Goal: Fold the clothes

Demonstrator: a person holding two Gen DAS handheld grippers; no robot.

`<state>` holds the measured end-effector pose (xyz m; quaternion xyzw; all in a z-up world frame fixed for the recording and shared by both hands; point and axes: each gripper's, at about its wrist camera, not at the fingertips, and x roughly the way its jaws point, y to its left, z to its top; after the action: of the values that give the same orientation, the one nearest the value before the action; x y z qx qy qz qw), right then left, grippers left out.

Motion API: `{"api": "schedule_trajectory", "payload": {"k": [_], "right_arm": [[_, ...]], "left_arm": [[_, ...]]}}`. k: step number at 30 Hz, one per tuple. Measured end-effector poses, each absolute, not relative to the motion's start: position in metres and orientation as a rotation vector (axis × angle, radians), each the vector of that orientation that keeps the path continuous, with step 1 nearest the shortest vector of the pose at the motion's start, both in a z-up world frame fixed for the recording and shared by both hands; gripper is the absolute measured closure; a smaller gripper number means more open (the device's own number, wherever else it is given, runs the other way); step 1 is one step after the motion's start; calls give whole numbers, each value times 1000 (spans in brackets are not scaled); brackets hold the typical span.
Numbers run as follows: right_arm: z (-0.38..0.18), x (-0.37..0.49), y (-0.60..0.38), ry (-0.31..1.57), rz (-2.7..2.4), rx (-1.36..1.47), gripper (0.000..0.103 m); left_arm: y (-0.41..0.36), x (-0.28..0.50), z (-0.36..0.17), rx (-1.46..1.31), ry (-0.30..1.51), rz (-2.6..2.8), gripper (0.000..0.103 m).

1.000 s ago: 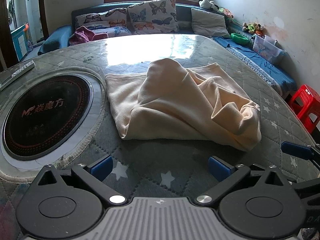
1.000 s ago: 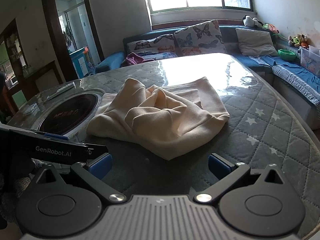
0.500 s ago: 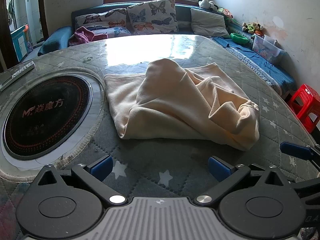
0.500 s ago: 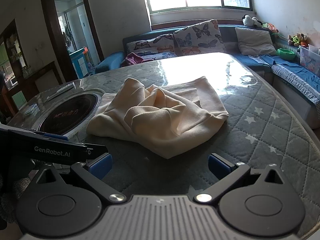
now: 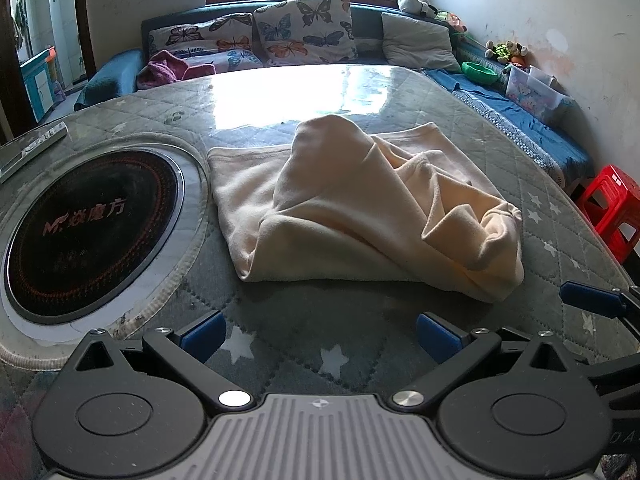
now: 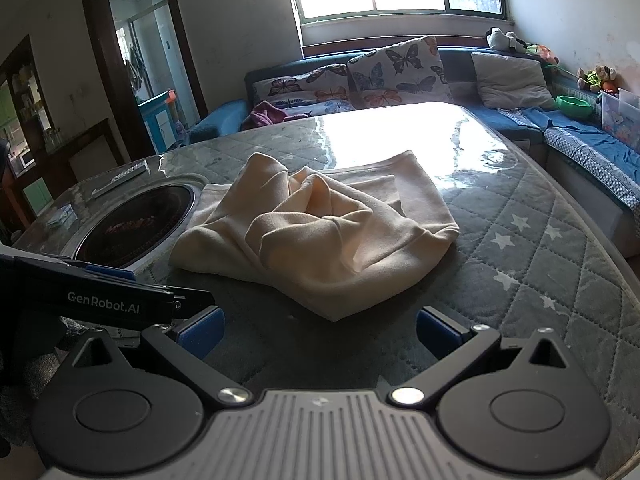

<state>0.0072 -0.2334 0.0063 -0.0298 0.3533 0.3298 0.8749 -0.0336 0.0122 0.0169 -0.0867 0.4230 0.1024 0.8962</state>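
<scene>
A cream fleece garment (image 5: 360,208) lies crumpled in a heap on the quilted grey table cover (image 5: 280,344), with a raised peak near its middle. In the right wrist view the same garment (image 6: 320,232) shows a flat layer underneath and bunched folds on top. My left gripper (image 5: 320,336) is open, hovering short of the garment's near edge with nothing between its blue pads. My right gripper (image 6: 320,330) is open too, just in front of the garment's near corner. The right gripper's blue tip (image 5: 592,300) shows at the left view's right edge.
A round black induction hob (image 5: 84,232) is set into the table left of the garment. A remote (image 5: 32,148) lies at the far left. A sofa with butterfly cushions (image 5: 304,32) runs behind; a red stool (image 5: 612,208) stands at the right.
Both grippers have crept slightly towards the garment. The garment itself has not moved, and both stay open.
</scene>
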Motion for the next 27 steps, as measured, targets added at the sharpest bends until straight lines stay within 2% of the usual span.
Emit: {"api": "schedule_trajectory", "payload": {"k": [27], "right_arm": [[24, 36, -213, 701, 762, -82, 0]], "left_arm": [[27, -7, 39, -175, 842, 216, 0]]}}
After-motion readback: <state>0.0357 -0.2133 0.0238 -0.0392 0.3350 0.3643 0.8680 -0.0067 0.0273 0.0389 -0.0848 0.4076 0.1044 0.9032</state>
